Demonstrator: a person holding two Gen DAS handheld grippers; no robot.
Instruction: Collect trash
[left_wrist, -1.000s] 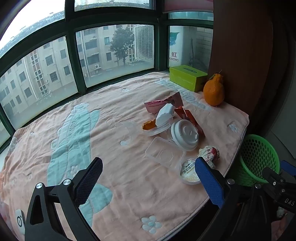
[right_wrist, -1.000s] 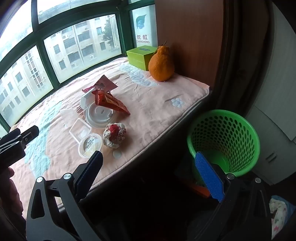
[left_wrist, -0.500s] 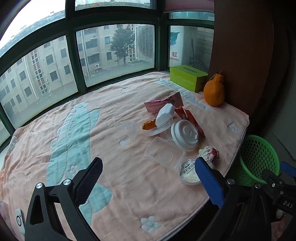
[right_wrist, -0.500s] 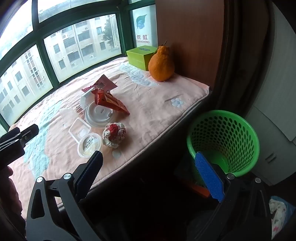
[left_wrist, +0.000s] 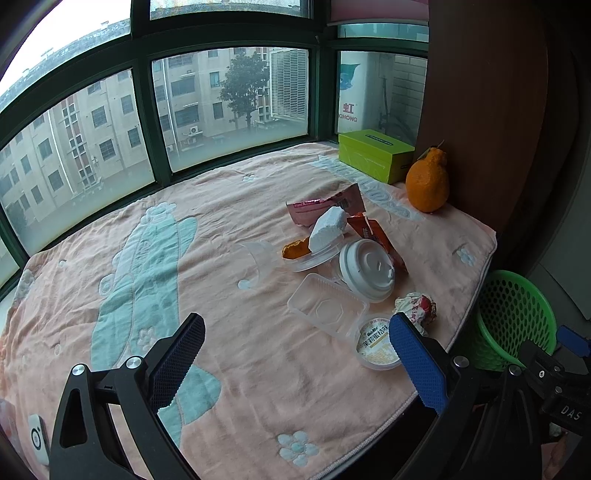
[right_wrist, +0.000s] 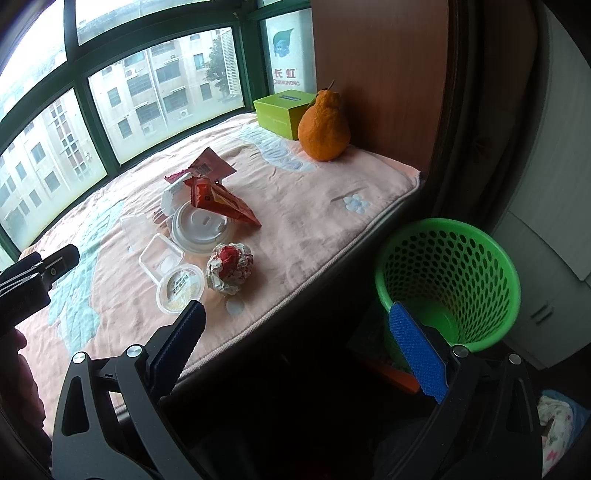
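Observation:
A pile of trash lies on the pink blanket (left_wrist: 221, 258): a white cup lid (left_wrist: 367, 271), a clear plastic tray (left_wrist: 325, 306), a small round labelled tub (left_wrist: 376, 345), a crumpled red-and-white wrapper ball (left_wrist: 415, 308) (right_wrist: 229, 267), an orange snack packet (right_wrist: 218, 201), a pink packet (left_wrist: 325, 206) and a white foam piece (left_wrist: 327, 230). A green mesh bin (right_wrist: 448, 280) stands on the floor beside the ledge. My left gripper (left_wrist: 295, 354) is open and empty above the blanket, just short of the tub. My right gripper (right_wrist: 295, 343) is open and empty below the ledge edge, left of the bin.
A large orange fruit (left_wrist: 428, 184) and a green box (left_wrist: 375, 155) sit at the far right corner against a brown wooden panel (left_wrist: 480, 110). Windows run along the back. The left gripper also shows in the right wrist view (right_wrist: 33, 273).
The left gripper has crept slightly toward the trash pile. The right gripper has barely moved. Both stay open and empty.

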